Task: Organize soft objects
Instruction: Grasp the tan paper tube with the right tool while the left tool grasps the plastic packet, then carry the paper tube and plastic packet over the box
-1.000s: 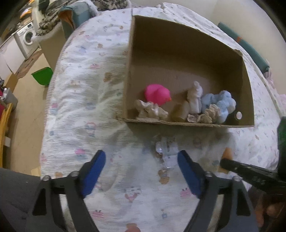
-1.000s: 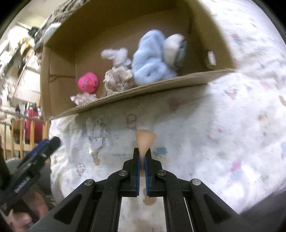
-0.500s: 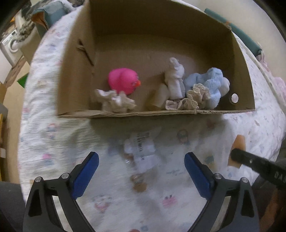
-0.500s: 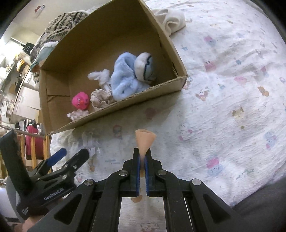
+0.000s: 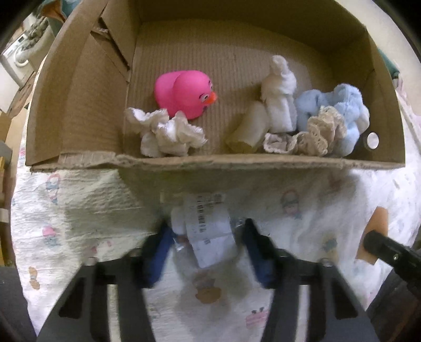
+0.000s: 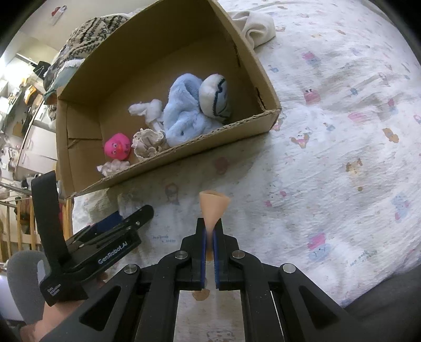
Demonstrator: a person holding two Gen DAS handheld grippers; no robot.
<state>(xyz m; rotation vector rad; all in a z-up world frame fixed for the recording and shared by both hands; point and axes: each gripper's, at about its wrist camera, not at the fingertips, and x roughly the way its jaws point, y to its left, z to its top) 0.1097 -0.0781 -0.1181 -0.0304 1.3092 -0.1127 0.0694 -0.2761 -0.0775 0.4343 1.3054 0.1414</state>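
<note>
A cardboard box (image 5: 79,86) lies on the bed and holds a pink rubber duck (image 5: 184,93), white cloths (image 5: 165,135), a lace piece (image 5: 318,130) and a blue plush (image 5: 339,107). My left gripper (image 5: 208,236) has its blue pads on either side of a clear plastic packet with a barcode label (image 5: 208,229) just in front of the box; the fingers are blurred. My right gripper (image 6: 209,236) is shut on a peach-coloured sponge piece (image 6: 213,206), held above the bedspread. The left gripper (image 6: 123,223) also shows in the right wrist view, low at the left.
The bedspread (image 6: 342,131) is white with small cartoon prints. A cream cloth (image 6: 256,25) lies behind the box. A small round metal item (image 5: 372,139) sits in the box's right corner. Furniture and a washing machine (image 5: 18,56) stand beyond the bed's left edge.
My left gripper moved forward toward the box and closed in around the plastic packet. My right gripper rose and pulled back slightly, still holding the peach piece.
</note>
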